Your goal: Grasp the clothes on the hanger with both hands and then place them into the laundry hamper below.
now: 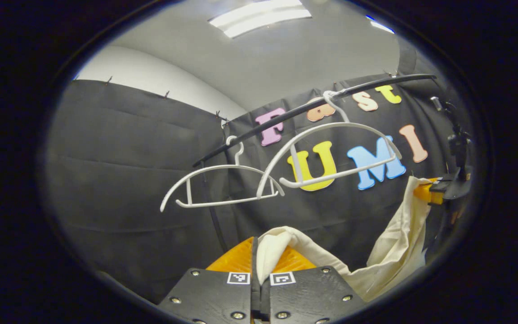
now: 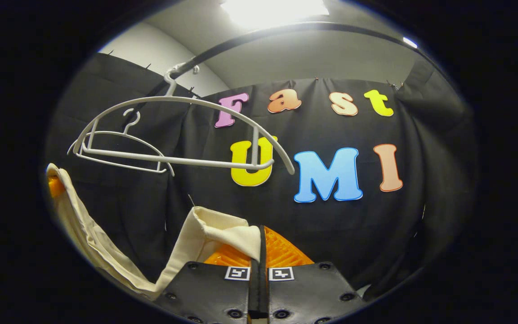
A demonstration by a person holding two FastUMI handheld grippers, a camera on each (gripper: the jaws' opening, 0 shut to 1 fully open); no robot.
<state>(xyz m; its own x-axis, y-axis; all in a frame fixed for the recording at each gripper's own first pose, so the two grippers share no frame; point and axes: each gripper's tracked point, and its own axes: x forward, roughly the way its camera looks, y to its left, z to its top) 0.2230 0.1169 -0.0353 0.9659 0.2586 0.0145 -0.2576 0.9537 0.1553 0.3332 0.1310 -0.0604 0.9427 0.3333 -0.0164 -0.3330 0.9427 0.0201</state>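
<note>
Nearest in the left gripper view, the left gripper (image 1: pixel 255 252) has its jaws clenched on one end of the cream garment (image 1: pixel 398 252), a fold of cloth bulging out between the fingers. In the right gripper view the right gripper (image 2: pixel 261 245) is likewise clamped on the other end, a hemmed edge pinched at its fingers. Holding both ends this way keeps the garment spread rather than bunched, which should suit lowering it into a hamper.

The garment hangs in the air between the two grippers, clear of the hangers. Its long axis runs from one gripper to the other, sagging in a loop between them.

Farther back, two white hangers (image 1: pixel 223 186) hang bare on the black rail (image 1: pixel 313 105), the larger hanger (image 2: pixel 182 135) tilted. Behind them is the booth wall.
</note>
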